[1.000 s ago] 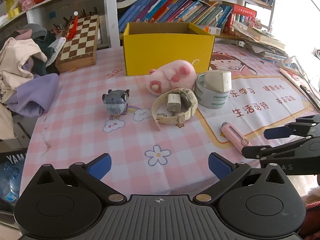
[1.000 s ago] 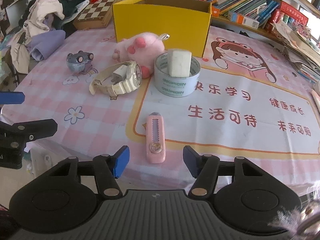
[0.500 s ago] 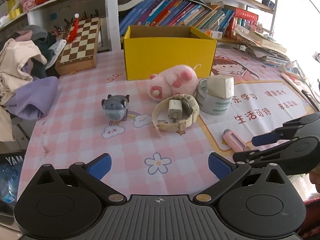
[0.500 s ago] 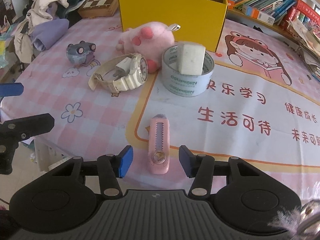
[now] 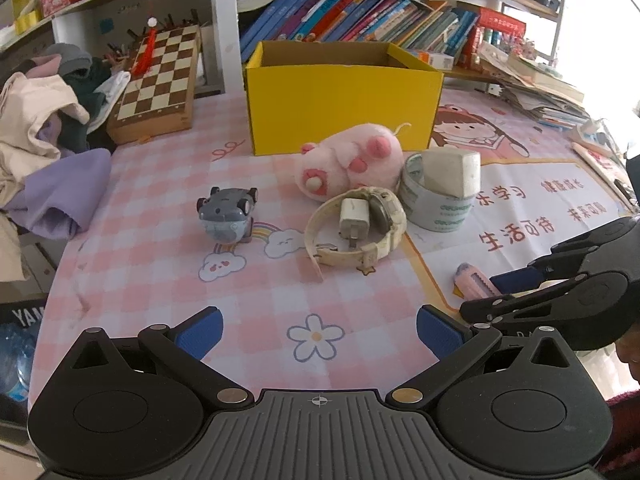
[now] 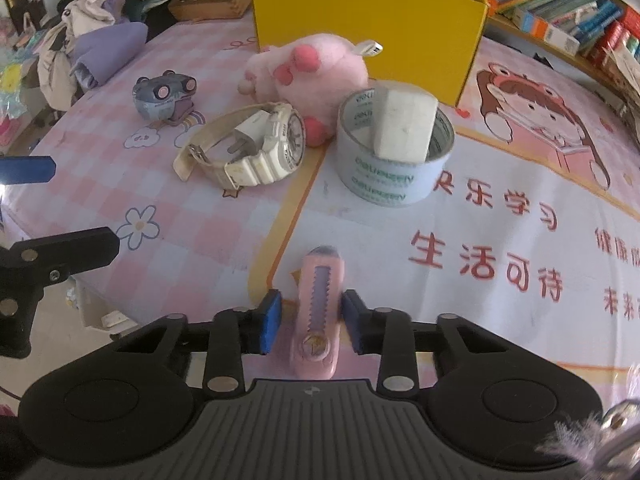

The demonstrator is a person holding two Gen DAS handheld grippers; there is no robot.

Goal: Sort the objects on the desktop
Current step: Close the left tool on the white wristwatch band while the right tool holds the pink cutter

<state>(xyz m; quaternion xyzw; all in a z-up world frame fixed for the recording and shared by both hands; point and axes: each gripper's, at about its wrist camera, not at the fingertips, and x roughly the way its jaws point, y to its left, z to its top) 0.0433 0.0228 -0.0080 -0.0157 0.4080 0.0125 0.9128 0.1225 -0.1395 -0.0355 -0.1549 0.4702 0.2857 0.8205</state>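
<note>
Pink utility knife (image 6: pixel 319 312): laid flat on the tablecloth at 6 o'clock from the yellow box (image 6: pixel 368 24), straddled by the right gripper (image 6: pixel 311 322), pads spread just clear of its sides. Left gripper (image 5: pixel 318 330): spread wide, nothing held. Step judged: grasp in hand; closing squarely and lifting were called for.

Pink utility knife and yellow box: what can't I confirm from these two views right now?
- Pink utility knife: right wrist view blurs it, so contact with the right claw pads is unclear; left wrist view shows only its tip, the claw hides the rest.
- Yellow box: its front wall hides the floor in both views.
- White block inside the tape roll: its base is hidden.
</note>
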